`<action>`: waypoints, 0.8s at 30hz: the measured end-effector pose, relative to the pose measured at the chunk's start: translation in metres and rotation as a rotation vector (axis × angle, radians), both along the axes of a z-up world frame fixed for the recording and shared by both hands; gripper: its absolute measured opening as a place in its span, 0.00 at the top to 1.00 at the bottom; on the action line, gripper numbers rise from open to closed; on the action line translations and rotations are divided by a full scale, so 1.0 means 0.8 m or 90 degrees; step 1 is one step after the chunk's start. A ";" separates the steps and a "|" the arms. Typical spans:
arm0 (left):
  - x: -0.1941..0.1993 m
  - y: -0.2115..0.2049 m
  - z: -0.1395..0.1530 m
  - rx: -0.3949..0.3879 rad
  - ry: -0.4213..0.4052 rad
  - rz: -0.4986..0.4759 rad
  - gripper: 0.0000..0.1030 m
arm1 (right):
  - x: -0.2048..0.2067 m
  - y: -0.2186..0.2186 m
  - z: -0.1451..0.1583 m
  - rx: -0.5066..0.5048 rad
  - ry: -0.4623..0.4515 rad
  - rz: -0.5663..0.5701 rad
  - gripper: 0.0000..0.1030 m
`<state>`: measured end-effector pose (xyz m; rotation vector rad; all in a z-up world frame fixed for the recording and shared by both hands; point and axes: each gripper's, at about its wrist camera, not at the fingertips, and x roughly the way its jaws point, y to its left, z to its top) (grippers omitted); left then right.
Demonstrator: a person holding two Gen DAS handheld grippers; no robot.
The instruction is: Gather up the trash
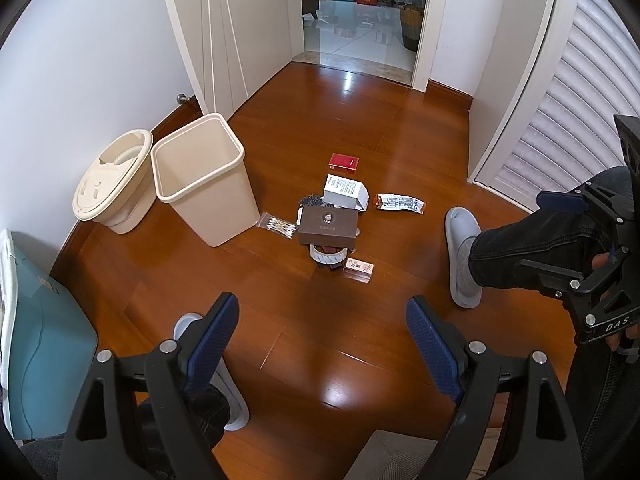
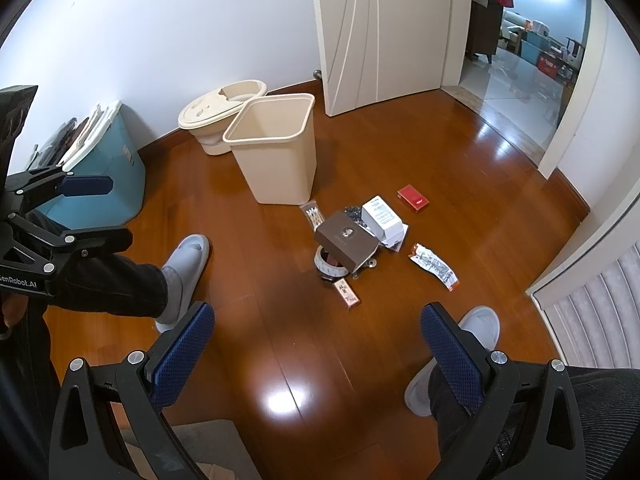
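Trash lies in a heap on the wood floor: a brown box point(image 1: 328, 225) point(image 2: 346, 242) on a tape roll point(image 1: 327, 257) point(image 2: 328, 266), a white box point(image 1: 345, 192) point(image 2: 382, 216), a red box point(image 1: 344, 162) point(image 2: 413, 199), a crumpled wrapper point(image 1: 400, 203) point(image 2: 434, 266), a bag of cotton swabs point(image 1: 279, 225) point(image 2: 313, 215) and a small pink packet point(image 1: 359, 268) point(image 2: 346, 294). An empty beige bin point(image 1: 206, 178) point(image 2: 274, 148) stands left of the heap. My left gripper point(image 1: 322, 342) point(image 2: 94, 210) is open and empty, well short of the heap. My right gripper point(image 2: 320, 352) point(image 1: 576, 216) is open and empty too.
A beige mop bucket point(image 1: 114, 178) point(image 2: 220, 118) stands behind the bin by the wall. A blue storage box point(image 1: 48, 344) point(image 2: 108, 164) is at the left. The person's slippered feet point(image 1: 462, 254) point(image 2: 184, 276) flank the heap. An open doorway point(image 1: 360, 12) leads out.
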<state>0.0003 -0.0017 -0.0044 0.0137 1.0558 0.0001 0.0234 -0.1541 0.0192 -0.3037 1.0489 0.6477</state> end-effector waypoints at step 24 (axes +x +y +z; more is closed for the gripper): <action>-0.002 0.005 -0.007 -0.001 0.002 0.001 0.17 | -0.009 0.011 -0.009 -0.001 0.003 0.005 0.00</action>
